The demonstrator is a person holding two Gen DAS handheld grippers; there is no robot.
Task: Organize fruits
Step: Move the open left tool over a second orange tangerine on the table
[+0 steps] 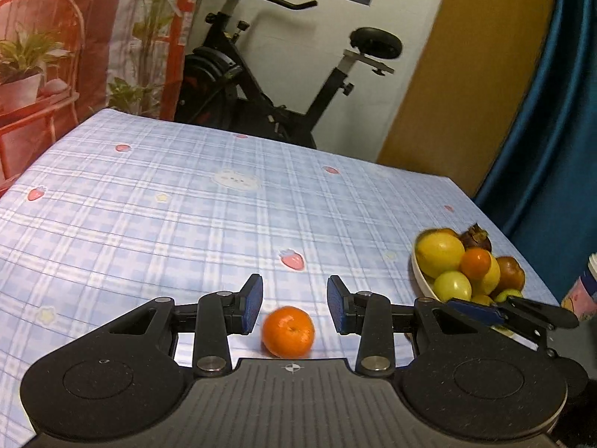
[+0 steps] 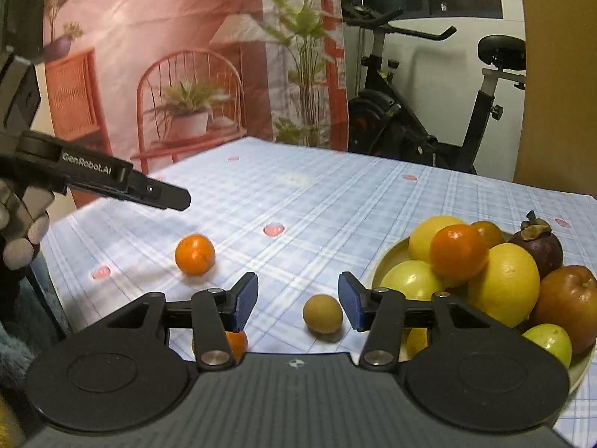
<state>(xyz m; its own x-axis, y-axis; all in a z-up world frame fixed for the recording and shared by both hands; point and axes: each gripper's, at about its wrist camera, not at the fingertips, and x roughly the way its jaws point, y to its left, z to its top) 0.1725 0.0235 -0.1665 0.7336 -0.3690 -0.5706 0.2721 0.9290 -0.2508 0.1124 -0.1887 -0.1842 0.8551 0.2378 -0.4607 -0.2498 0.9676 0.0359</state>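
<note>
**Status: fruit sorting partly complete, three loose pieces left on the table**

1. Left unit. My left gripper [image 1: 294, 304] has its blue-padded fingers [image 1: 250, 304] spread apart and holds nothing. A small round orange tangerine [image 1: 288, 331] lies on the blue checked tablecloth [image 1: 149, 205] below and between the two pads, touching neither. Its outline is slightly blurred, so I cannot say whether it is at rest.

2. Right unit. My right gripper [image 2: 297, 304] is likewise spread and empty. A small round tan-brown fruit [image 2: 322, 313], possibly a longan, sits on the cloth between the pads, closer to the right-hand pad, apart from both.

3. Destination. The shallow cream-coloured bowl [image 2: 582, 367] stands at the right side of the table, just beside my right gripper. It is already heaped: large yellow citrus fruits [image 2: 503, 283], a tangerine on top, pale green round fruits, a red-brown apple [image 2: 569, 306] and a dark purple mangosteen [image 2: 541, 246].

4. Remaining work, as I judge it. Most of the fruit is in the bowl. Still outside it:
   - the tangerine under my left gripper;
   - the tan-brown fruit at my right gripper;
   - a second orange fruit [image 2: 237, 343], largely hidden behind my right gripper's left finger linkage.

5. Caution. The pile is high and rounded. Any further piece placed on top could roll off, so a low gap near the rim looks the safer spot.
</note>
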